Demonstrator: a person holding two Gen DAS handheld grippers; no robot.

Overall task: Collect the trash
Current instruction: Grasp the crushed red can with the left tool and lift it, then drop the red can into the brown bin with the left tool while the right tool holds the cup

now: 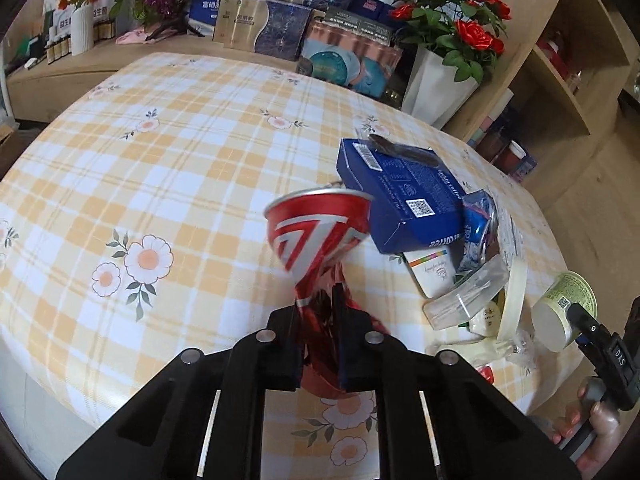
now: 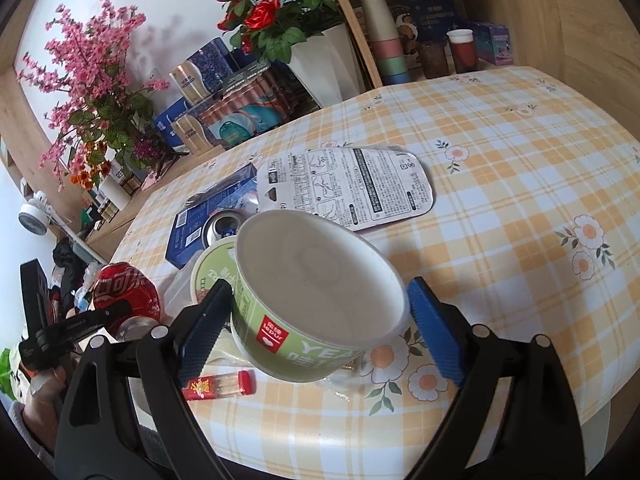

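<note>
My left gripper (image 1: 318, 312) is shut on a crushed red soda can (image 1: 316, 232) and holds it above the table; the can also shows in the right wrist view (image 2: 124, 288). My right gripper (image 2: 316, 320) is shut on a green and white paper cup (image 2: 316, 276), tilted with its mouth toward the camera; the cup also shows in the left wrist view (image 1: 564, 312). A trash pile lies on the table: a blue carton (image 1: 404, 196), a small white box (image 1: 432, 276), a clear plastic wrapper (image 1: 468, 296), a printed blister card (image 2: 348, 188), and a green lid (image 2: 212, 268).
A checked yellow tablecloth (image 1: 180, 160) covers the table. A small red-capped tube (image 2: 220, 387) lies near the front edge. Red roses in a white vase (image 1: 436, 80), boxes (image 1: 260, 28) and a wooden shelf (image 1: 560, 80) stand behind. Stacked cups (image 2: 384, 44) sit on the shelf.
</note>
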